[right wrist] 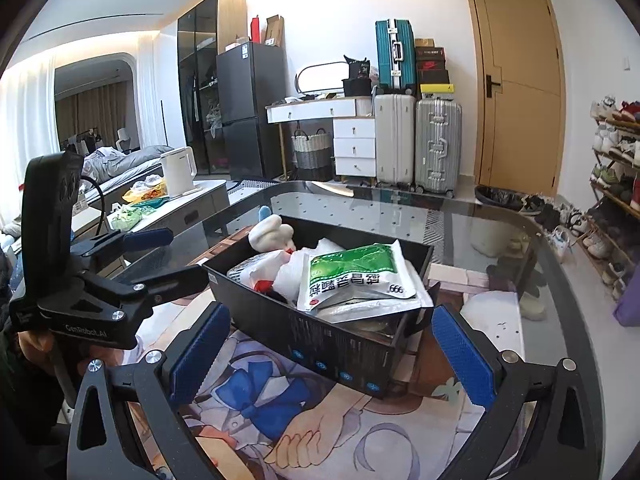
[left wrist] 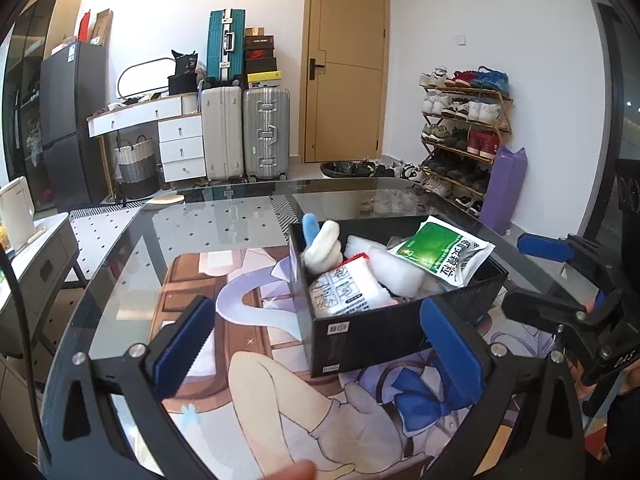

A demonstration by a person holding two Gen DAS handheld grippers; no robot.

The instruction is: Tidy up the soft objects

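Note:
A black open box [left wrist: 372, 332] [right wrist: 320, 344] stands on an anime-print mat [left wrist: 280, 380] on the glass table. It holds a green and white pouch [left wrist: 444, 254] [right wrist: 354, 276], a white printed packet [left wrist: 344, 290], white soft bags [left wrist: 400, 276] [right wrist: 292, 276] and a white and blue plush toy [left wrist: 324, 240] [right wrist: 272, 232]. My left gripper [left wrist: 320, 344] is open and empty, just before the box's near corner. My right gripper [right wrist: 332, 352] is open and empty, its fingers on either side of the box's near wall. Each gripper shows in the other's view, the right one [left wrist: 560, 280] and the left one [right wrist: 152, 260].
The glass table [left wrist: 224, 220] [right wrist: 500, 240] curves away beyond the box. A side cabinet with a white kettle [right wrist: 178, 170] stands to the left. Suitcases [left wrist: 244, 132], a drawer unit, a door and a shoe rack [left wrist: 464, 132] line the far wall.

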